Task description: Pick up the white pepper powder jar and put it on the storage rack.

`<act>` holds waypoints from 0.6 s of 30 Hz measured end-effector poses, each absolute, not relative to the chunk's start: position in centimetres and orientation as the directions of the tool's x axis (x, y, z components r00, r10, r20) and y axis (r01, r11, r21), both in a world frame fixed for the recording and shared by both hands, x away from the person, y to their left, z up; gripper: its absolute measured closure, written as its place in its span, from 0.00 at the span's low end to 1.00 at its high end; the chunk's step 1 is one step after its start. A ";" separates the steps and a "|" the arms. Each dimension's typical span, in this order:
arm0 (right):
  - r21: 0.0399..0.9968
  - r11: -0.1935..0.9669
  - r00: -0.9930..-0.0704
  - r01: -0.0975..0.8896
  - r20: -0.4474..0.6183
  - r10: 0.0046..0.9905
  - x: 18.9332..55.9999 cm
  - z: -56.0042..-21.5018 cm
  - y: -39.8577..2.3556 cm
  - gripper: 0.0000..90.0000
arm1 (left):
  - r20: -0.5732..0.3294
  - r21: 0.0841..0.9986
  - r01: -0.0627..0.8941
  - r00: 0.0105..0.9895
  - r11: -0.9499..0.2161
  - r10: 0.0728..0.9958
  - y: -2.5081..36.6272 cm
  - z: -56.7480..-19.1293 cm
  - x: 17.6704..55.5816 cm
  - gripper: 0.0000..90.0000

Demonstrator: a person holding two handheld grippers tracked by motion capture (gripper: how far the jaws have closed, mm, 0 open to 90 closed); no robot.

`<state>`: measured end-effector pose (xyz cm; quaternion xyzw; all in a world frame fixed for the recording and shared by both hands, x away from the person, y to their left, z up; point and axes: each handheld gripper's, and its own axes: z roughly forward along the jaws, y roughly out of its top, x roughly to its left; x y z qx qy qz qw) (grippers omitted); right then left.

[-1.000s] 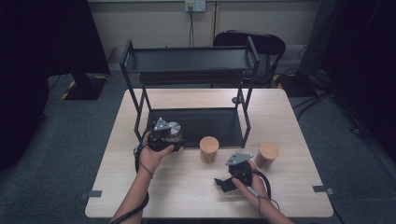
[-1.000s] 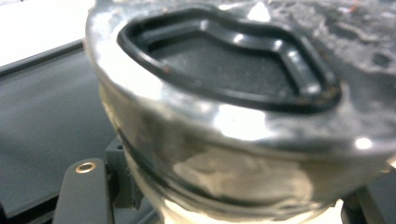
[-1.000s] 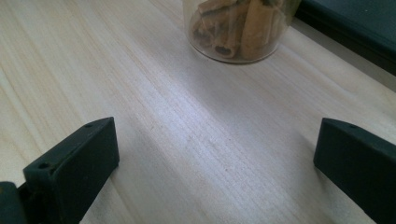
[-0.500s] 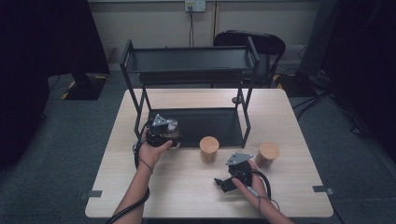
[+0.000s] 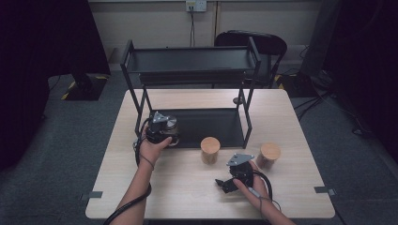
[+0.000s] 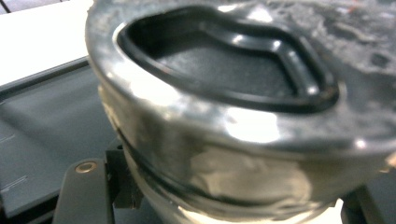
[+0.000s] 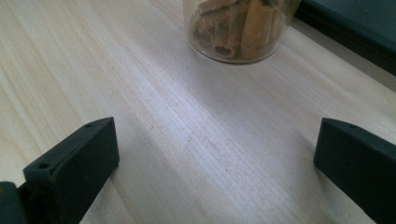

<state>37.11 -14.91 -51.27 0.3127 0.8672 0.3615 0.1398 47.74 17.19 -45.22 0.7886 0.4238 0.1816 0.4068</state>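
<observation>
My left gripper (image 5: 162, 127) is shut on a jar with a shiny metal lid (image 6: 224, 88), holding it at the front left corner of the black rack's lower shelf (image 5: 213, 123). The lid has a black recessed centre and sits close before the left gripper view. My right gripper (image 5: 224, 183) rests low over the table's front, and its jaws (image 7: 217, 158) stand open with bare wood between them. It points at a clear jar of cinnamon sticks (image 7: 238, 28), which carries a wooden lid (image 5: 210, 148) and stands in front of the rack.
A second wooden-lidded jar (image 5: 270, 154) stands right of the right hand. The two-tier black rack (image 5: 187, 61) takes up the back half of the light wooden table (image 5: 178, 197). A chair (image 5: 263, 44) stands behind it.
My left gripper has edged the metal-lidded jar slightly farther toward the rack's lower shelf. The right gripper has kept still.
</observation>
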 end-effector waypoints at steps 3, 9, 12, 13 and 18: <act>0.714 0.543 -0.765 0.441 -0.016 0.643 37.1 -51.3 -14.9 0.00 | -0.054 0.796 0.522 0.568 -0.308 0.822 17.3 -45.3 48.0 0.34; 0.714 0.543 -0.765 0.441 -0.016 0.643 37.1 -51.3 -14.9 0.00 | -0.061 0.797 0.529 0.552 -0.293 0.832 17.3 -45.6 48.6 0.34; 0.714 0.543 -0.765 0.441 -0.016 0.643 37.1 -51.3 -14.9 0.00 | -0.058 0.794 0.532 0.549 -0.294 0.834 17.3 -45.8 48.8 0.34; 0.714 0.543 -0.765 0.441 -0.016 0.643 37.1 -51.3 -14.9 0.00 | -0.059 0.794 0.534 0.546 -0.292 0.836 17.3 -45.8 48.9 0.34; 0.714 0.543 -0.765 0.441 -0.016 0.643 37.1 -51.3 -14.9 0.00 | -0.054 0.790 0.539 0.537 -0.294 0.842 17.4 -46.0 49.3 0.34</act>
